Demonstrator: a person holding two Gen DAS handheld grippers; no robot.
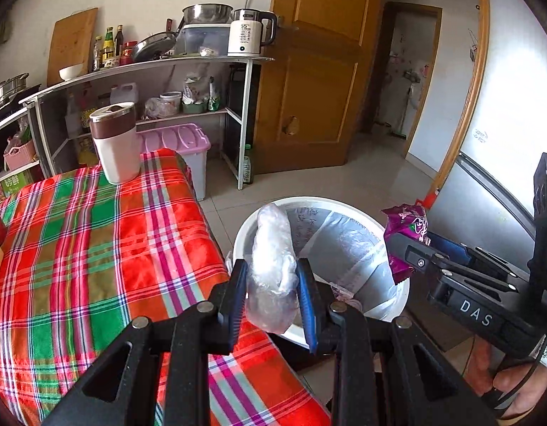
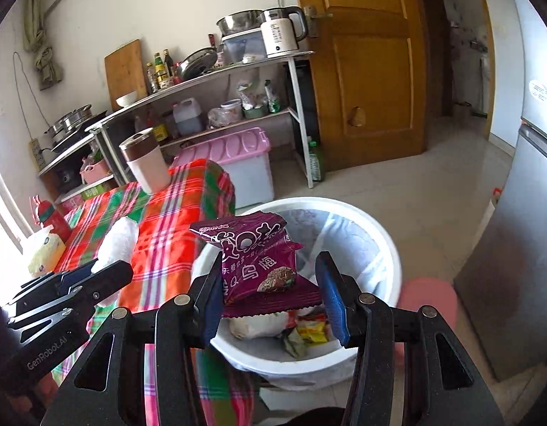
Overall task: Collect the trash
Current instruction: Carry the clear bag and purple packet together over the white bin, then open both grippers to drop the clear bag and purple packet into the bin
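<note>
My left fingers [image 1: 271,293] clamp a crumpled clear plastic wad [image 1: 272,269]; my right fingers [image 2: 270,294] clamp a purple snack wrapper [image 2: 259,259] over the white round bin [image 2: 387,248].

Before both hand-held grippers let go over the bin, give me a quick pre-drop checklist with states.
1. Left hand-held gripper clamps the clear plastic wad: ok.
2. Right hand-held gripper holds the purple snack wrapper: ok.
3. White bin open, liner in place: ok.
4. Wrapper above the bin opening: ok.
5. Wad fully past the bin rim: cannot tell; it is near the plaid tablecloth edge.
</note>
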